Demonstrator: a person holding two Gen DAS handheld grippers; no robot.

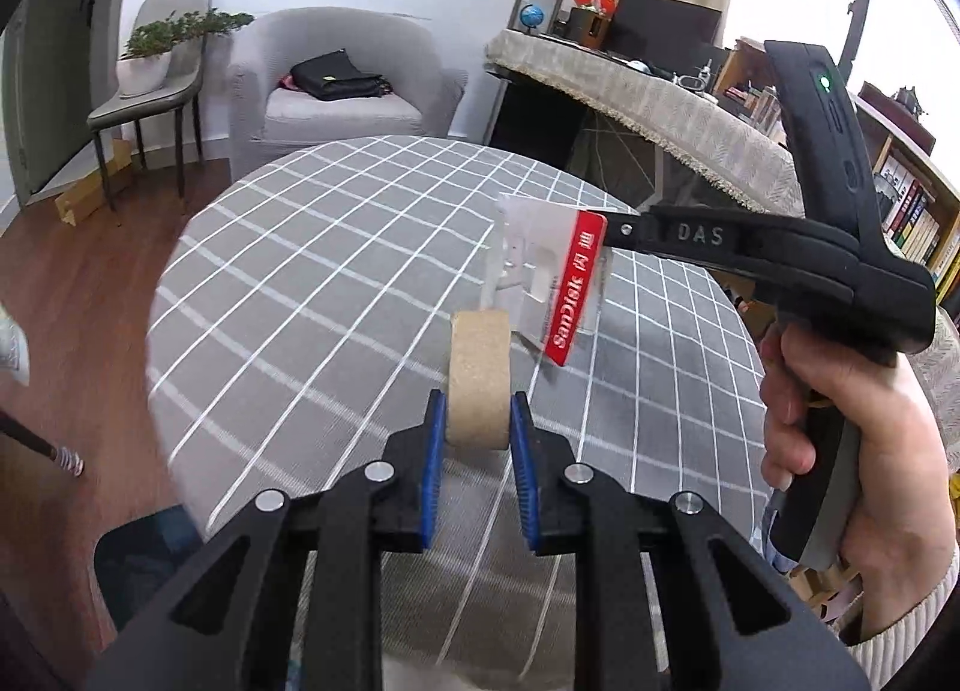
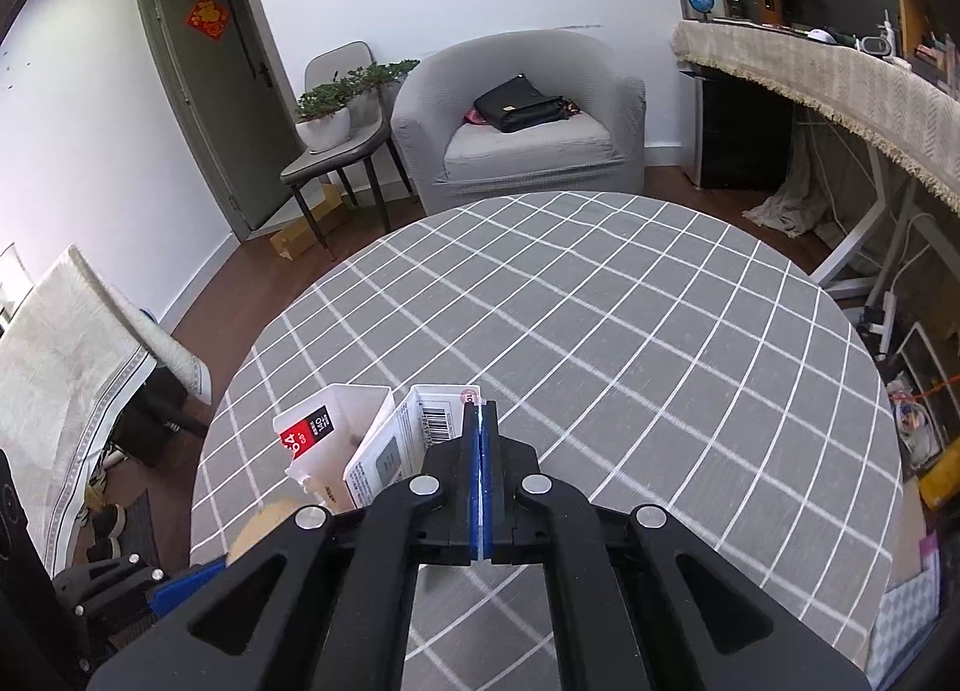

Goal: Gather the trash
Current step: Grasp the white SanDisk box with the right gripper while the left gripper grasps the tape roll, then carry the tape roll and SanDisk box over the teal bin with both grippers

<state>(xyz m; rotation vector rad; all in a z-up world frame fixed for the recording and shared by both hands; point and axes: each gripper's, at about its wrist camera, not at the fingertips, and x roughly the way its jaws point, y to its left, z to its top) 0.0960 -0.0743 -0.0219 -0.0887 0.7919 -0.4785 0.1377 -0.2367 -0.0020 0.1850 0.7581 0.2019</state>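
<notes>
Fingers first: the left gripper (image 1: 478, 421) pinches a cardboard tape roll (image 1: 478, 379) upright between its blue pads, lifted over the round checked table (image 1: 312, 271). That tabletop lies bare out to its far rim. Right gripper (image 2: 482, 421), jaws pressed tight together, clamps the edge of a red-and-clear SanDisk card package (image 1: 555, 280), hanging just beyond the roll, apart from it.

Right of centre in the left wrist view, the red strip of the memory card package (image 1: 573, 289) reads "SanDisk", mirrored. The right tool (image 1: 624, 230) has "DAS" moulded on its arm. The right wrist view shows "64" and a barcode lower left on that package (image 2: 336, 439).
</notes>
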